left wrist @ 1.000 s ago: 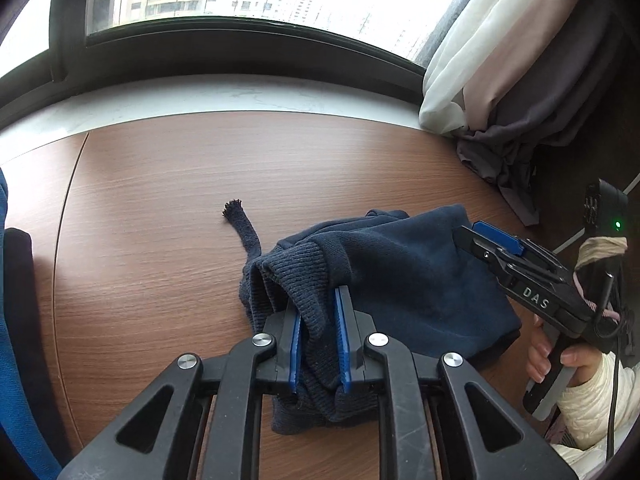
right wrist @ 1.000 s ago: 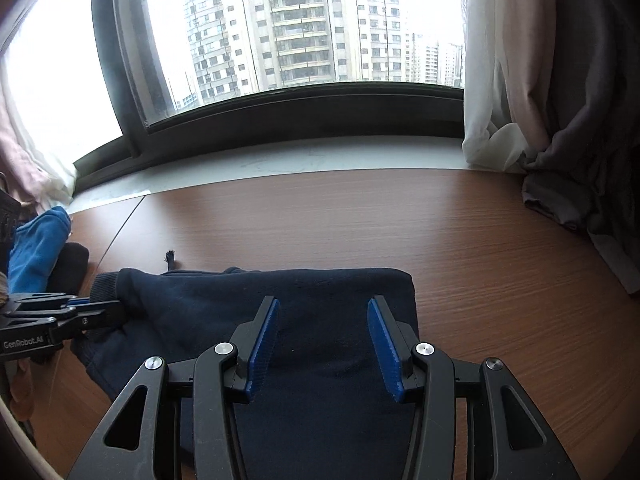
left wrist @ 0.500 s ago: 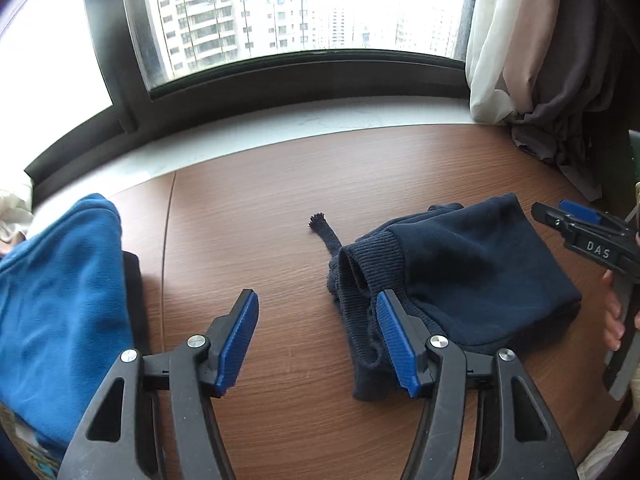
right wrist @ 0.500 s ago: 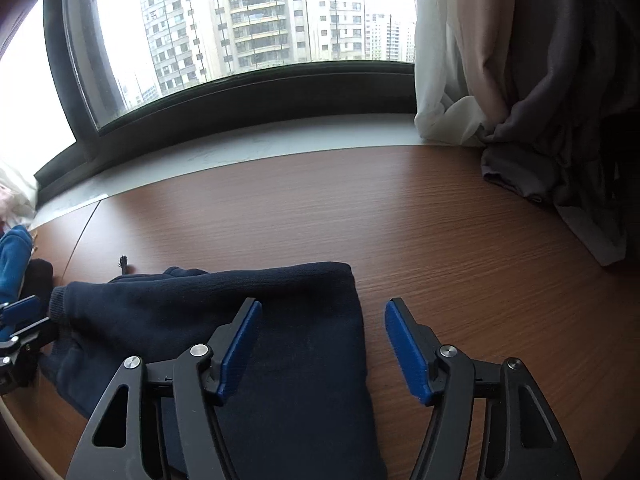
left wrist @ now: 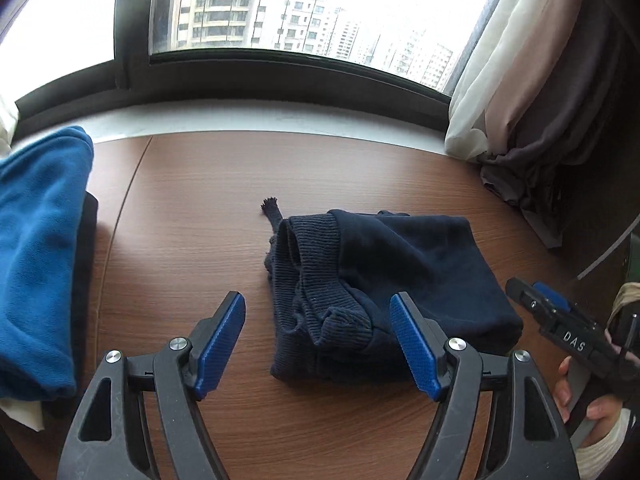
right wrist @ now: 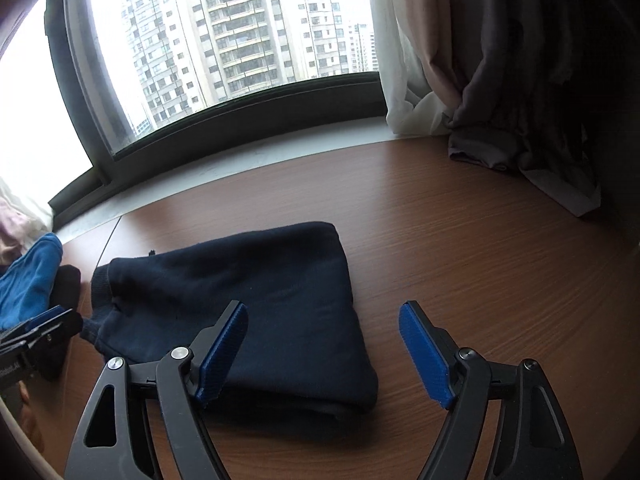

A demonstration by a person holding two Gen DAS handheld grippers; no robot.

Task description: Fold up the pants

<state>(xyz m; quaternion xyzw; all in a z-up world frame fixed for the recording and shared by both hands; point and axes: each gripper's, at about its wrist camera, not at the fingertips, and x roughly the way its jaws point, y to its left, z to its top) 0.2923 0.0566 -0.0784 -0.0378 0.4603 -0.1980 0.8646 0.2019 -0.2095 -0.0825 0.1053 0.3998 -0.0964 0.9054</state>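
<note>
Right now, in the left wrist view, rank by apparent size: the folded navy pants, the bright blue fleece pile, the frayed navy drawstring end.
1 and 2. Bright blue fleece pile and folded navy pants: they look alike in area; the fleece is cut off by the frame, so no ranking.
3. Frayed navy drawstring end, clearly smallest.

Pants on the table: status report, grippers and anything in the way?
Left gripper and right gripper: jaws just opened, gripping nothing. Navy pants folded compact on table, drawstring poking out. Blue garment alongside, clear.
</note>
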